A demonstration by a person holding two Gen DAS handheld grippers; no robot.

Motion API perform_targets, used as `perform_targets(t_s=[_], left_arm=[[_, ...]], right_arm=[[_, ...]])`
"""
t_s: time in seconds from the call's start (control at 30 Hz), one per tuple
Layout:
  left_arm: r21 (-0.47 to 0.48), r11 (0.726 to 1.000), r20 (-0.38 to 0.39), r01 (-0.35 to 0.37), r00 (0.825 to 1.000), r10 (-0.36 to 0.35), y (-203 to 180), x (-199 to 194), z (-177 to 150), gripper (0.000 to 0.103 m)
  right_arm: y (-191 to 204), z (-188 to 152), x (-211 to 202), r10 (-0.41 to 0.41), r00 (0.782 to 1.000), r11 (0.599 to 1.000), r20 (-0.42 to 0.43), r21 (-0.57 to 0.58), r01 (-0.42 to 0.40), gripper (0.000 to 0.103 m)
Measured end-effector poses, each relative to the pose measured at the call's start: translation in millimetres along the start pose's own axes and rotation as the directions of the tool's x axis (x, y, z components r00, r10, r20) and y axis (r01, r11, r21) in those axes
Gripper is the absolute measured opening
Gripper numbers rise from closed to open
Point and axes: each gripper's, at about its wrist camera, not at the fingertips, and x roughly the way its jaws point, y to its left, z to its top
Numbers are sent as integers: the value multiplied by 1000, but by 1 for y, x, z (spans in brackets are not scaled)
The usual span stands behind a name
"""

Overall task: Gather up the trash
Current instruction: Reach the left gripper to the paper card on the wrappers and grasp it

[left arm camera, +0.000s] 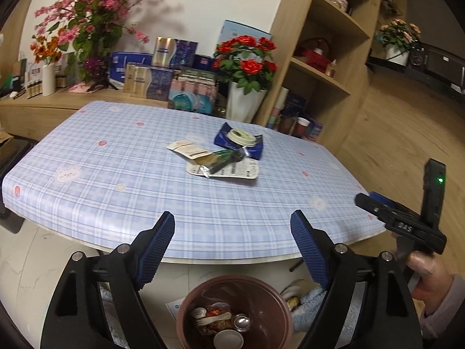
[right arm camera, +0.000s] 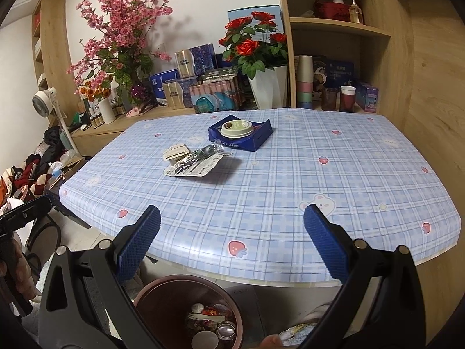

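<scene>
Left tool [left arm camera: 232, 226] and right tool [right arm camera: 232, 221], both released and empty, hover tilted down over the counter [right arm camera: 261, 192] edge, above the bin [left arm camera: 186, 314]. The bin's near rim is cut off; its contents are hard to identify.

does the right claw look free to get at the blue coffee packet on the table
Probably yes. The right claw is open and empty, and bare tablecloth lies between it and the blue coffee packet. A round lid rests on the packet.

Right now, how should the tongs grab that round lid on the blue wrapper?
Pinch the round lid by its raised rim, coming from above and the near side. It lies flat on the dark blue wrapper, so only the rim sticks up to squeeze; the wide-open right tongs probably fit.
</scene>
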Motion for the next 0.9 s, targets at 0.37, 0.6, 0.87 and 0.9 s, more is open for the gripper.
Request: perform_targets(t_s=[0.37,0.6,0.87,0.9], left_arm=[[14,999,-17,-51,999,51,10,26,19,81],[43,997,-47,-62,997,64,11,59,33,81],[-129,992,-135,-10,991,-7,41,122,56,81],[-149,989,-143,1,989,-22,45,132,60,77]], right_arm=[[-25,13,18,-28,1000,998,-13,56,28,97],[-35,17,42,-37,999,997,-37,60,40,97],[-40,21,88,-24,995,999,-101,42,29,97],[-40,21,92,-24,994,999,-106,38,28,97]])
